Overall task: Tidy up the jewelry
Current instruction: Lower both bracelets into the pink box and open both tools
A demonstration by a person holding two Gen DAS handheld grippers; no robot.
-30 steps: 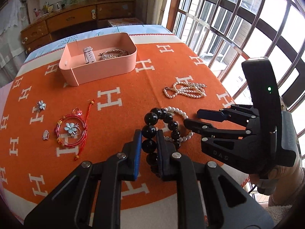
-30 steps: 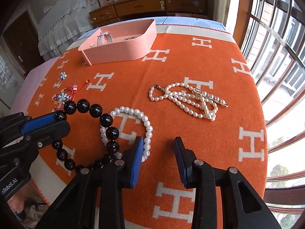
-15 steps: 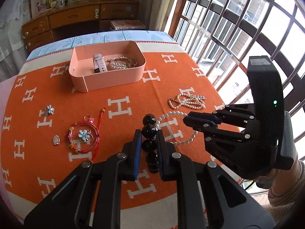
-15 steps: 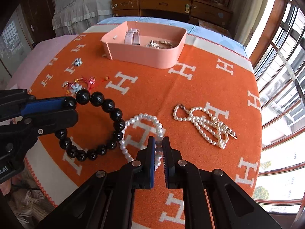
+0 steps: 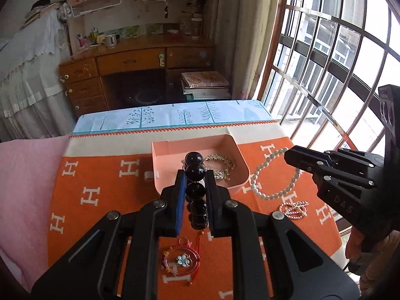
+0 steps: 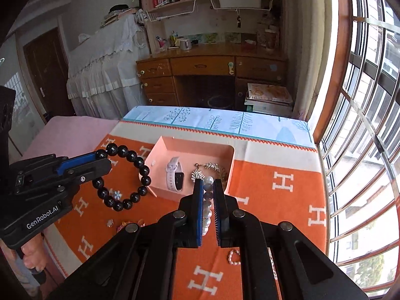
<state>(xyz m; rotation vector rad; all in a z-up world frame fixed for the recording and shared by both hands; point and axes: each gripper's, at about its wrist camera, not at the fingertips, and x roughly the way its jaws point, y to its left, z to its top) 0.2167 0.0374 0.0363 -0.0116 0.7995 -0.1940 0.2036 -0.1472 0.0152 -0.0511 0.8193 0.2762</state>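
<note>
The left gripper (image 5: 195, 190) holds the black bead bracelet (image 6: 124, 177) with its fingers (image 5: 180, 195) pinching one section of the strand. The rest of the loop hangs free and clear of the surface (image 5: 105, 182); this suits a carry to the pink tray (image 6: 192, 150). In the left wrist view the loop appears edge-on as a column of beads, so its full shape shows only in the right wrist view.

The pink tray stands near the far edge of the orange cloth. It already contains a white watch (image 6: 175, 175) and a gold chain (image 6: 212, 168), so it is judged to be the collection point.

The right gripper (image 6: 208, 205) holds the pearl bracelet (image 5: 272, 175), its fingers pressed on a few pearls and the loop hanging free, close to the tray's right rim.

Hidden or unclear:
- A red cord bracelet (image 5: 181, 260) lies partly covered by the left gripper body.
- A pearl necklace (image 5: 293, 210) lies partly covered by the right gripper.
- Small pieces at the cloth's left edge cannot be identified.
</note>
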